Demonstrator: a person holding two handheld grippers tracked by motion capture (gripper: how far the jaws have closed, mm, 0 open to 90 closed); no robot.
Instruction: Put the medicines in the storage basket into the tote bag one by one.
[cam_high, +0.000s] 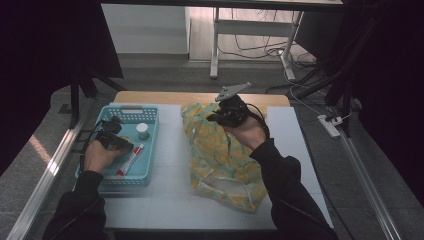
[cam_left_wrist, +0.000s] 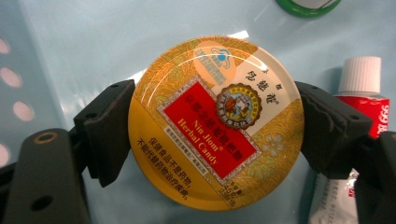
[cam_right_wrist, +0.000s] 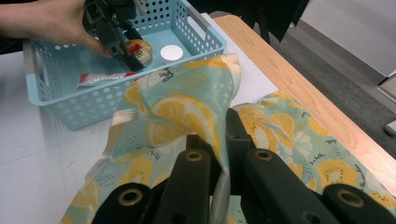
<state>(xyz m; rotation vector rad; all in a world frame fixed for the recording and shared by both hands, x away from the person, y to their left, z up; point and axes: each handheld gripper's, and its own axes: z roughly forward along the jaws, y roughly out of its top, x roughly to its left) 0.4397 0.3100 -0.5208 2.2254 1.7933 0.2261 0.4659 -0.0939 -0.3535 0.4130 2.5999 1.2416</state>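
Yellow "Nin Jiom Herbal Candy" tin (cam_left_wrist: 215, 122) between left gripper (cam_left_wrist: 215, 135) jaws

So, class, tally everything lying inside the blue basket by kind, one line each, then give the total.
Round herbal candy tin, between the left tool's pads: 1
White-capped tube with red label: 1
Small white-lidded jar with green rim: 1
Total in the blue basket: 3

inside the blue basket (cam_high: 150, 142), the red tube (cam_high: 130, 160) and white-capped jar (cam_high: 143, 130) crowd the candy tin (cam_left_wrist: 215, 122); its far corner lies bare.
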